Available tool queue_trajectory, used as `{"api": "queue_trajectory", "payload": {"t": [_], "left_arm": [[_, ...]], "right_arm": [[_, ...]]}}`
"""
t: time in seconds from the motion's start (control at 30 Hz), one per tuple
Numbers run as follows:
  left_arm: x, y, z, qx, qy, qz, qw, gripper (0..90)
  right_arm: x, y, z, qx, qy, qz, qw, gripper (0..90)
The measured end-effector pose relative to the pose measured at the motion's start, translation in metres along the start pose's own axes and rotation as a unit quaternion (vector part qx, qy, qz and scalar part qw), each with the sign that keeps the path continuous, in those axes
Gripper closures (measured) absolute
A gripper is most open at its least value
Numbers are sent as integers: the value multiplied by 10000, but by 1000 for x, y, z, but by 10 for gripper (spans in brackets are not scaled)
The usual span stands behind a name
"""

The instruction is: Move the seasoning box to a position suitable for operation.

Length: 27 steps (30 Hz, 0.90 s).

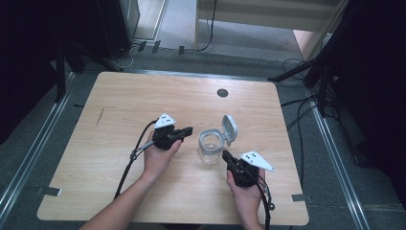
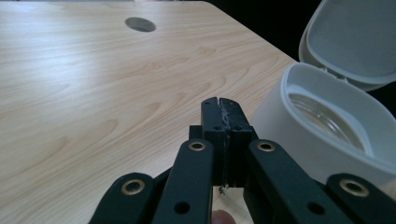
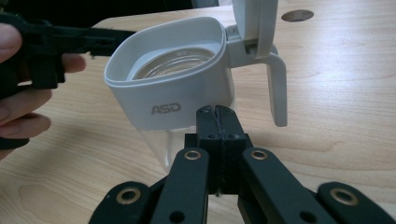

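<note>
A clear glass jug (image 1: 211,146) with a white collar, a white handle and its lid (image 1: 230,128) hinged up stands right of the table's middle. The jug (image 3: 173,88) carries the letters ASD on its collar, and its handle (image 3: 277,86) points right in the right gripper view. My left gripper (image 1: 188,130) is shut with nothing in it, its tips just left of the jug (image 2: 327,126). My right gripper (image 1: 225,155) is shut and empty too, close in front of the jug's lower right side. The left gripper (image 3: 109,35) reaches in from the left in the right gripper view.
The jug rests on a light wooden table (image 1: 119,105) with a round cable hole (image 1: 222,93) near its far edge. Cables trail from both grippers toward the near edge. Dark stands and floor cables surround the table.
</note>
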State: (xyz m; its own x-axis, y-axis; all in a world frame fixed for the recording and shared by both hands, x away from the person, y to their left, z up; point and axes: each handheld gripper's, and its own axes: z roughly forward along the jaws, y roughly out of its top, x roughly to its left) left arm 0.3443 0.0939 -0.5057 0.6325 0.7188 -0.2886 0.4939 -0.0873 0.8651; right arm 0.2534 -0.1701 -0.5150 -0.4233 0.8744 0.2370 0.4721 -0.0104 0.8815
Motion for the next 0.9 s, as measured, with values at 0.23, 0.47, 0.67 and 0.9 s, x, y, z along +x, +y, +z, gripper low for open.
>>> {"api": "queue_trajectory", "payload": {"t": [0.23,0.47,0.67,0.9], "left_arm": [[-7,8,18,102,-49,200,9997,900],[-12,5,20,207,-228,372,9988,900],[-15,2,13,257,-221,452,9984,900],[-21,-11,-6,202,-98,397,9990,893]], "right_arm": [[0,0,2,22,-77,46,10000,900],[3,1,7,80,-180,83,9998,900],[0,3,12,62,-334,128,9993,900],[-1,5,24,28,-310,363,9989,900]]}}
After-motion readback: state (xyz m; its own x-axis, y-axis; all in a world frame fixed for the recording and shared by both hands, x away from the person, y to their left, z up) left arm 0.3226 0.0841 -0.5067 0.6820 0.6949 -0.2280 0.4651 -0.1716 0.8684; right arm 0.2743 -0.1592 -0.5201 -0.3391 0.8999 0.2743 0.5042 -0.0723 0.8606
